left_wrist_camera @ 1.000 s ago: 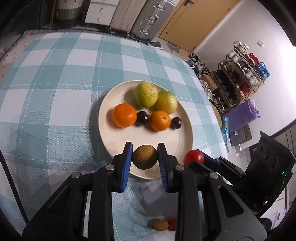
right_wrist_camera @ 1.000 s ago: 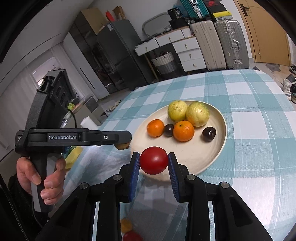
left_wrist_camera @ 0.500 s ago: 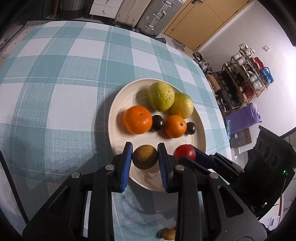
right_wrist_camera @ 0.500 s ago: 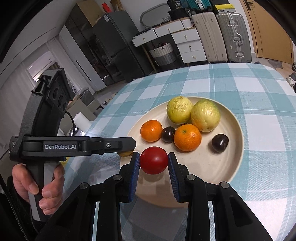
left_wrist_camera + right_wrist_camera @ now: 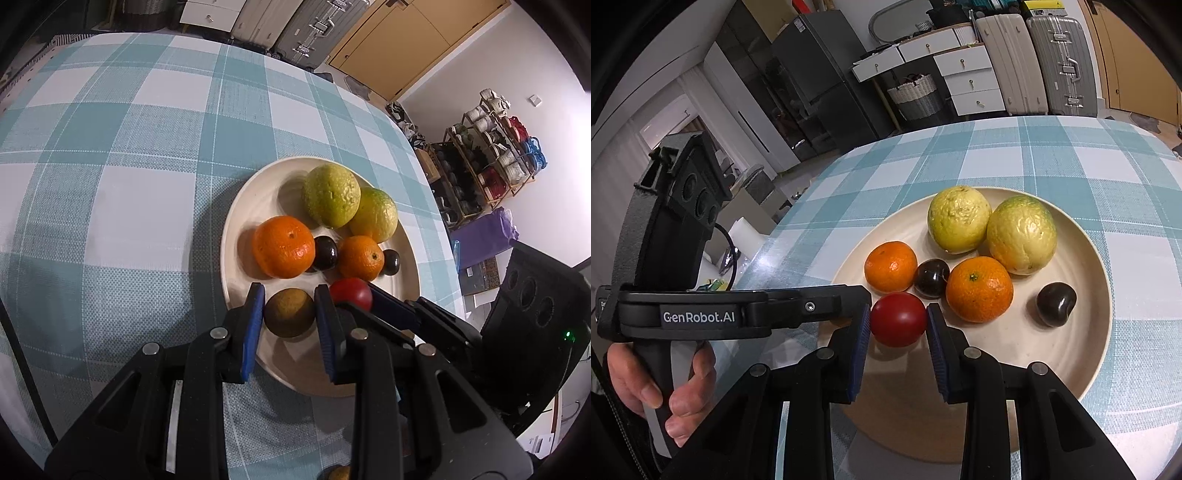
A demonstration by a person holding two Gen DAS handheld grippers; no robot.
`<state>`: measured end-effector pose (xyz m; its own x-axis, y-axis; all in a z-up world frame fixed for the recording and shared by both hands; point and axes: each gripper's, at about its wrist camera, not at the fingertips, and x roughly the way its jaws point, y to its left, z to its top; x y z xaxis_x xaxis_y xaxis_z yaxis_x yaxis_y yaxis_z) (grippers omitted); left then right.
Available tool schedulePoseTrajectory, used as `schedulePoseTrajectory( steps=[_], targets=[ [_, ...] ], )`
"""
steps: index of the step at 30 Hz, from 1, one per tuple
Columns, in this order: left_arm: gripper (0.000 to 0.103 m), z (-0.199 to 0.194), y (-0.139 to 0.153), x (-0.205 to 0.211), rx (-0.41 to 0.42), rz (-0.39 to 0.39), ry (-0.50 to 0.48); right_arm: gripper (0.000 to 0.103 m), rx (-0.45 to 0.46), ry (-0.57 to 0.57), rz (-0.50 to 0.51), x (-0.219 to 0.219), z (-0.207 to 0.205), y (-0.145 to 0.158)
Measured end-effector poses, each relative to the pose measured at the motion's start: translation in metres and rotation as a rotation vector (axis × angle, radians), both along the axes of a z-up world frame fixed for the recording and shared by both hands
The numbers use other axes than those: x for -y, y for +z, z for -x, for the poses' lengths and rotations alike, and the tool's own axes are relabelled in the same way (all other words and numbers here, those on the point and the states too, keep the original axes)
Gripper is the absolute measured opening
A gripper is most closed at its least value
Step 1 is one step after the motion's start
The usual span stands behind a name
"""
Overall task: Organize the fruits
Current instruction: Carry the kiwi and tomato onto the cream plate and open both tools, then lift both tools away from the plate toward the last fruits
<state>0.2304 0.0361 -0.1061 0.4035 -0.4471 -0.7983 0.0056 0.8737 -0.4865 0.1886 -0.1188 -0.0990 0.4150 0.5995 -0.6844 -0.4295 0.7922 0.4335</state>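
Nearest in left wrist view: left gripper (image 5: 289, 314) clamped on brownish-green round fruit (image 5: 290, 312), blue pads pressed on both sides, fruit over near rim of cream plate (image 5: 236, 221). Just right of it, right gripper (image 5: 898, 320) clamped on red round fruit (image 5: 898, 319), also above near part of plate; whether either fruit touches plate surface, can't tell. In right wrist view, left gripper's arm marked GenRobot.AI (image 5: 698, 316) crossing in from left, its tip just beside right gripper's left pad; person's hand (image 5: 661, 387) wrapped round grey handle at lower left. Next on plate, a row: larger orange (image 5: 283, 246), dark plum (image 5: 325, 253) touching it, smaller orange (image 5: 360, 257), second dark plum (image 5: 390, 261) at right end. Behind row, two big yellow-green bumpy fruits (image 5: 331, 195) side by side, touching, toward far rim. Plate sits on worktop w/ teal-and-white check cloth (image 5: 129, 147), toward its right edge in left view. Small bit of another brownish fruit (image 5: 338, 473) at bottom edge of left view, mostly hidden by gripper. Farther off: silver suitcases (image 5: 1060, 59), white drawers (image 5: 964, 74), woven basket (image 5: 916, 96), dark cabinet (image 5: 820, 81); in left view a rack w/ cups (image 5: 495, 155) and purple bag (image 5: 484, 236) against wall.
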Motion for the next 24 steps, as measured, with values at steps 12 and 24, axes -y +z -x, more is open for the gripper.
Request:
schedulePoseTrajectory(
  steps=[12,24],
  targets=[
    [0.038,0.006,0.019,-0.003,0.038,0.006,0.018,0.053,0.03,-0.039,-0.024,0.017,0.01,0.015],
    [0.047,0.053,0.047,0.004,0.095,-0.032,0.01,0.07,0.14,-0.074,0.014,0.039,0.053,0.049]
  ],
)
